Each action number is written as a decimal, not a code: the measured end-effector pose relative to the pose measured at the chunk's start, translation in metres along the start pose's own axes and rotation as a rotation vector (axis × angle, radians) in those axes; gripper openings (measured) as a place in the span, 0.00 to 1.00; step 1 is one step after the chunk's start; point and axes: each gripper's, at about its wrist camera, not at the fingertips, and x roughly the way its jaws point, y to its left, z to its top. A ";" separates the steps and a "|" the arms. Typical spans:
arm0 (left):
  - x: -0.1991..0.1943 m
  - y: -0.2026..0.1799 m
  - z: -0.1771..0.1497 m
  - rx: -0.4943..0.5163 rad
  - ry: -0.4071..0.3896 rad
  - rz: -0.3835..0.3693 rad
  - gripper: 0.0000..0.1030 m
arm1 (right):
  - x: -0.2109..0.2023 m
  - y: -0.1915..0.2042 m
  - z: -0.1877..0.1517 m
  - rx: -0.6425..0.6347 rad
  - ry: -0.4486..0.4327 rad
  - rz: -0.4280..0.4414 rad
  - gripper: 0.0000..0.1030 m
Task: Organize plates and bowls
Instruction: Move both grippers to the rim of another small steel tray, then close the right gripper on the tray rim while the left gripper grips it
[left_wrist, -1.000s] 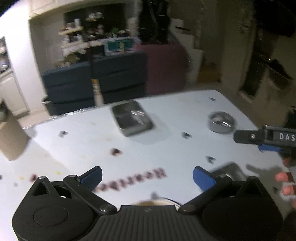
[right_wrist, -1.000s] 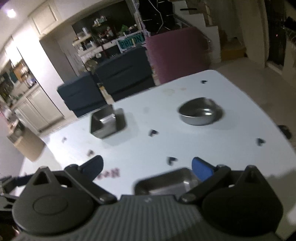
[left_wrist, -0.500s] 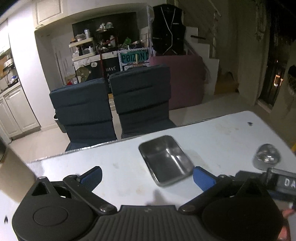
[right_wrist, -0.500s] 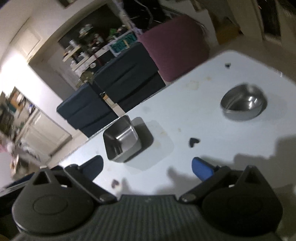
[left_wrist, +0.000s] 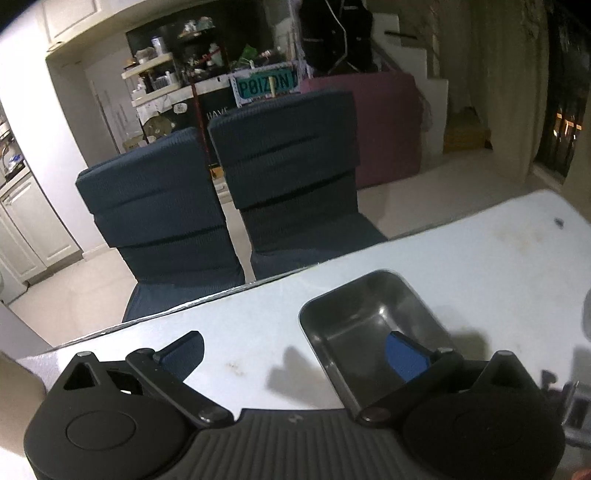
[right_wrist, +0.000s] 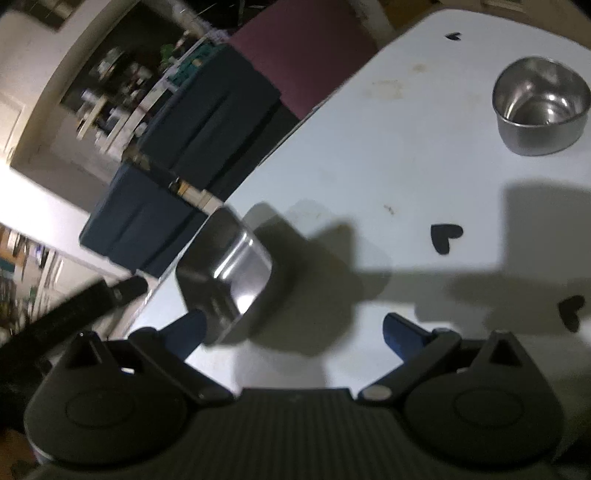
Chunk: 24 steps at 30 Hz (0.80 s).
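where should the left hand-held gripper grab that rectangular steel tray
Take the rectangular steel tray by its thin raised rim on the near long wall, coming from above: one finger of the open left hand-held gripper already hangs over the inside, the other outside.

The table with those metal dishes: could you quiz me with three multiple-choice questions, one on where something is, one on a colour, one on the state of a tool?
1. Where does the left gripper's right finger sit?
A. Over the rectangular tray
B. Inside the round bowl
C. On a chair

2. What colour are the finger pads?
A. Red
B. Blue
C. Yellow

3. How does the right gripper stand?
A. Shut on the bowl
B. Shut on the tray
C. Open, holding nothing

Answers: 1 A, the finger overlaps the tray in the left wrist view. 2 B, both pads are blue. 3 C, its fingers are spread; the bowl sits far off on the table.
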 end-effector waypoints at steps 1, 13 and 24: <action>0.004 -0.001 0.000 0.005 0.003 0.002 1.00 | 0.003 -0.001 0.002 0.019 -0.005 0.002 1.00; 0.050 0.010 0.010 -0.035 0.039 0.050 1.00 | 0.039 0.012 -0.007 -0.055 -0.038 -0.038 0.97; 0.075 0.001 0.010 0.021 0.089 0.070 1.00 | 0.039 0.032 -0.018 -0.332 -0.020 -0.130 0.87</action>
